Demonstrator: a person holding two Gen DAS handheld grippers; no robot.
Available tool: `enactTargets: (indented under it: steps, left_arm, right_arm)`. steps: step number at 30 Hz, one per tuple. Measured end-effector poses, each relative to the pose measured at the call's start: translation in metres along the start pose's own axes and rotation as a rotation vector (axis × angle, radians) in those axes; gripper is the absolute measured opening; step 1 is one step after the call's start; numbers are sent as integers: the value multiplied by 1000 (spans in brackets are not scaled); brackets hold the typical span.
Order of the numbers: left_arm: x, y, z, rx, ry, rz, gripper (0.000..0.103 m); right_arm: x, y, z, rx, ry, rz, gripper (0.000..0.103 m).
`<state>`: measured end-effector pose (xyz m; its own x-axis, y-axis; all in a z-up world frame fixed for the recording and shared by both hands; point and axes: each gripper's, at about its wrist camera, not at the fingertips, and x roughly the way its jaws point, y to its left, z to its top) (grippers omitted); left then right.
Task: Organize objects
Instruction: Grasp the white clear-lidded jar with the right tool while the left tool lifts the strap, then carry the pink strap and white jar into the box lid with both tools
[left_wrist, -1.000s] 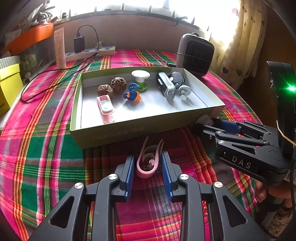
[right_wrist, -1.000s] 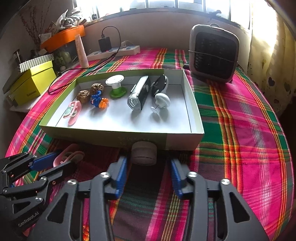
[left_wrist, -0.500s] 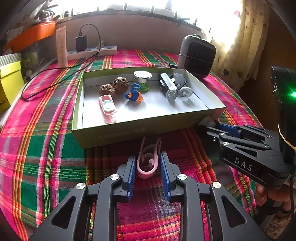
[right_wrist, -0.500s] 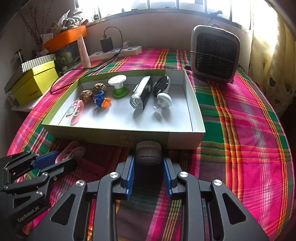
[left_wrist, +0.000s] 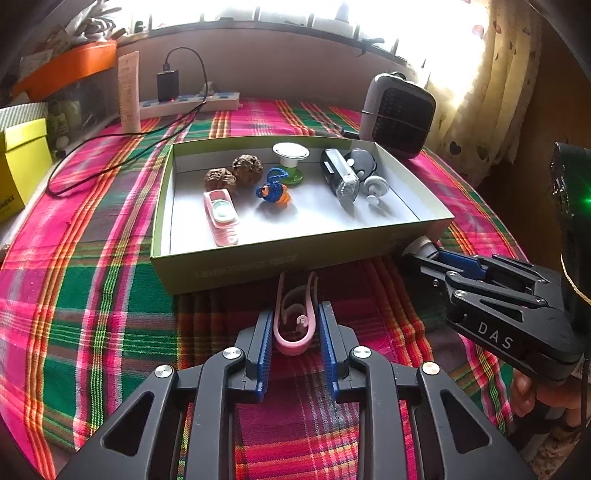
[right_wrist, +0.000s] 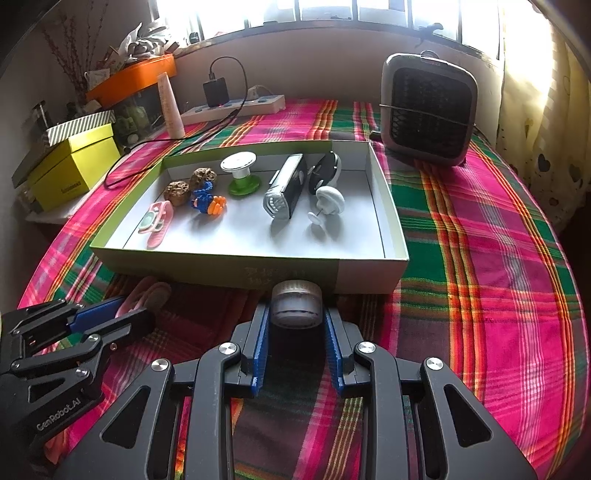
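A pink clip (left_wrist: 295, 325) is lying on the plaid tablecloth (left_wrist: 92, 295) just in front of the green box (left_wrist: 229, 264), and the left gripper (left_wrist: 295, 332) is squeezing it between its blue pads. To its right, a small round jar (right_wrist: 296, 302) is sitting against the box's front wall, with the right gripper (right_wrist: 296, 325) clamping its sides. Inside the box, a pink case (left_wrist: 221, 216), two walnuts (left_wrist: 232, 173), a blue and orange knitted fish (left_wrist: 273, 190), a green-based suction cup (left_wrist: 291, 158), a flashlight (left_wrist: 340, 177) and a white knob (left_wrist: 375, 186) are resting on the white floor. A small heater (right_wrist: 428, 110) is standing behind the box.
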<state>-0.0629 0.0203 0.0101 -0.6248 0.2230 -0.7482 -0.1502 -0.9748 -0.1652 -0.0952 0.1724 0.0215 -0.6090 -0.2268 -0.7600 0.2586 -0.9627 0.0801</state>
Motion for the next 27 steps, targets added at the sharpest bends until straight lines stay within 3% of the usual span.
enactTargets:
  steps: [27]
  left_arm:
    - [-22, -9, 12, 14, -62, 9, 22]
  right_arm:
    - [-21, 8, 3, -16, -51, 21, 29]
